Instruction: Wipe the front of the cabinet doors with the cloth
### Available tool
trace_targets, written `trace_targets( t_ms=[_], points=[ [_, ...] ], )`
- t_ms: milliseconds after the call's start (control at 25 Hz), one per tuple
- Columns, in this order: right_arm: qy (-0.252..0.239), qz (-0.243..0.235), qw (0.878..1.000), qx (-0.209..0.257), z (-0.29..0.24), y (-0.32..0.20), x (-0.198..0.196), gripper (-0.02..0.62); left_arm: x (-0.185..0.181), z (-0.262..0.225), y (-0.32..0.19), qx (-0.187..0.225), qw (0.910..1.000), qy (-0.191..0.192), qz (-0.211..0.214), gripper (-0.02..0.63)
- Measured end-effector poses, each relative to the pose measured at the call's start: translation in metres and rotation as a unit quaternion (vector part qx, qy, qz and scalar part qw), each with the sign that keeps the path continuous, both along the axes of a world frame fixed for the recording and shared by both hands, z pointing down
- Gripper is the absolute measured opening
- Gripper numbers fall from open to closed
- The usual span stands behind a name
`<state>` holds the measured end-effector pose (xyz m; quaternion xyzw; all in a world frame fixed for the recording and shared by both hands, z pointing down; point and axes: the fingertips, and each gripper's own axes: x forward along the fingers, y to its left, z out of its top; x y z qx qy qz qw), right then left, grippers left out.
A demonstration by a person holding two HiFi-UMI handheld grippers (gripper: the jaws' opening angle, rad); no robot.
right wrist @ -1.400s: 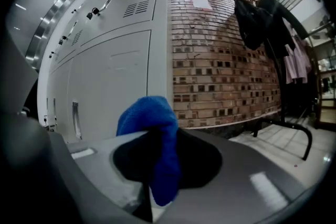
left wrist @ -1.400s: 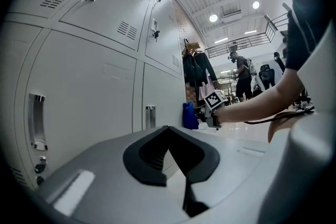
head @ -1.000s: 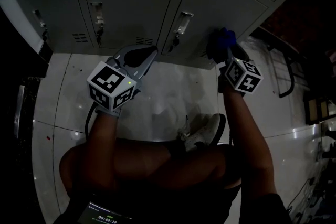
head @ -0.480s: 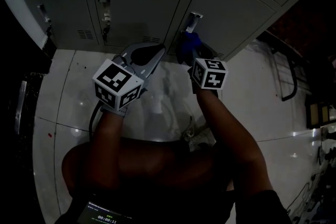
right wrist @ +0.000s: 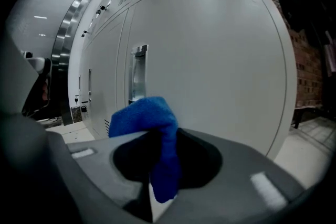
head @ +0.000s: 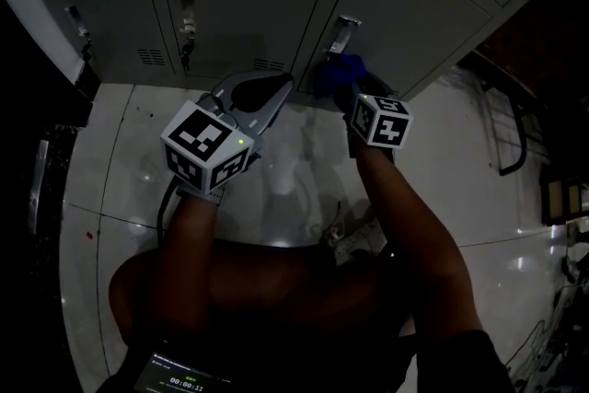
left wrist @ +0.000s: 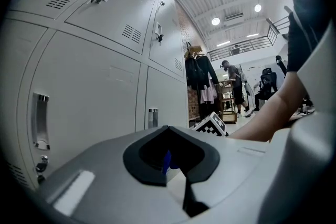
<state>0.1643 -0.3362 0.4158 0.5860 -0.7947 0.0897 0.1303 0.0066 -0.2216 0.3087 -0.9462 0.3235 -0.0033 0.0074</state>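
Grey locker-style cabinet doors [head: 414,14] fill the top of the head view. My right gripper [head: 346,87] is shut on a bunched blue cloth [head: 338,72]. It holds the cloth against the lower part of a door, just below that door's metal handle [head: 344,33]. In the right gripper view the cloth [right wrist: 155,122] hangs over the closed jaws, with the handle [right wrist: 138,73] right behind it. My left gripper [head: 267,93] hovers to the left, near the base of the doors. It is shut and holds nothing. Its own view faces a door [left wrist: 89,92].
A glossy white tiled floor [head: 294,166] lies below the doors, with the person's bare legs and a shoe [head: 357,239] over it. A dark metal frame [head: 509,135] stands at the right. A clothes rack [left wrist: 202,78] and people show far off in the left gripper view.
The right gripper has carried the cloth left across the door, from its right part to below the handle, then edged slightly right. The left gripper has barely moved.
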Motion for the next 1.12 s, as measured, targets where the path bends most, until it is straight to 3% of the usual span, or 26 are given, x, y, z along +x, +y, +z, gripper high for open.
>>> trace_targets(
  t_ms=[720,1120],
  points=[
    [-0.009,0.111,0.994,-0.010,-0.010,0.013,0.137,0.077,0.003,0.003,0.001,-0.003,1.0000,-0.008,0.002,0.000],
    [-0.023,0.168,0.985,-0.014,-0.007,0.021,0.191,0.077,0.003,0.004,0.000,-0.002,0.9999,-0.010,0.003,0.000]
  ],
)
